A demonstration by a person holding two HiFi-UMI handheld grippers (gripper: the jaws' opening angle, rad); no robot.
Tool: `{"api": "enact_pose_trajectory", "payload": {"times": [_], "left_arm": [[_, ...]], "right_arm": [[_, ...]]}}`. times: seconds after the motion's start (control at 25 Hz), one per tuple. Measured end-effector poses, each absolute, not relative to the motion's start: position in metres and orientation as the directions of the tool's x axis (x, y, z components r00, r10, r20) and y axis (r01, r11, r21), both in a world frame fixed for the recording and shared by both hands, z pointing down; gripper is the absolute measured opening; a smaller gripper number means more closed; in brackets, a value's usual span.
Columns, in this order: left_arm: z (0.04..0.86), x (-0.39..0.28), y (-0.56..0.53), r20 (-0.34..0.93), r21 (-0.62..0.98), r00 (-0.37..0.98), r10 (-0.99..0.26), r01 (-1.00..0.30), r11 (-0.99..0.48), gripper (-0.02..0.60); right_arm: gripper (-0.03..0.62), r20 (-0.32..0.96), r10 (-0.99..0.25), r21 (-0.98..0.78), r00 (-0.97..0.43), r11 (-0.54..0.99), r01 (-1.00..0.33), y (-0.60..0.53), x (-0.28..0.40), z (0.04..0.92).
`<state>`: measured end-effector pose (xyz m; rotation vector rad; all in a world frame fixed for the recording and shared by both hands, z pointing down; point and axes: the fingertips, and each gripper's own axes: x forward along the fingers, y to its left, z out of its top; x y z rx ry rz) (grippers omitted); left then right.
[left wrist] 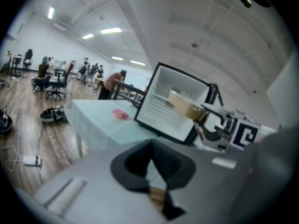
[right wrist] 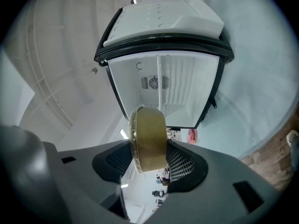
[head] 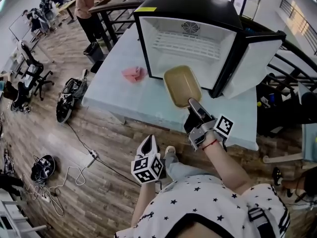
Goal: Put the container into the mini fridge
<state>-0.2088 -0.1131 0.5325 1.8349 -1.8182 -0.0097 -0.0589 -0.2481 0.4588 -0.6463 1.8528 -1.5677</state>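
The black mini fridge [head: 190, 33] stands on the table with its door [head: 255, 58] swung open to the right, showing a bare white interior [right wrist: 163, 85]. A shallow tan container [head: 182, 86] hangs just in front of the fridge opening, over the table. My right gripper [head: 194, 104] is shut on the container's near rim; in the right gripper view the container [right wrist: 148, 139] sits edge-on between the pads. My left gripper [head: 148, 147] is held low near my body, above the floor, jaws together and holding nothing. From its view [left wrist: 156, 190] the fridge [left wrist: 170, 108] and container [left wrist: 187, 106] are visible ahead.
A pink cloth [head: 132, 74] lies on the pale table [head: 124, 95] left of the fridge. Cables and a power strip [head: 90, 156] trail over the wooden floor by the table. A person [head: 89, 6] stands at another table behind, and chairs and bags sit at the left.
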Motion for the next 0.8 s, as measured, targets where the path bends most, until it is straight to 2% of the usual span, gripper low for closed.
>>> {"api": "enact_pose_trajectory", "payload": {"times": [0.36, 0.8], "left_arm": [[0.524, -0.241, -0.171, 0.365, 0.359, 0.091, -0.927, -0.932, 0.049, 0.008], [0.511, -0.264, -0.231, 0.351, 0.352, 0.115, -0.929, -0.936, 0.017, 0.008]], "right_arm": [[0.227, -0.163, -0.719, -0.981, -0.676, 0.188, 0.037, -0.306, -0.092, 0.447], [0.227, -0.162, -0.777, -0.983, -0.609, 0.181, 0.03, -0.37, -0.095, 0.433]]}}
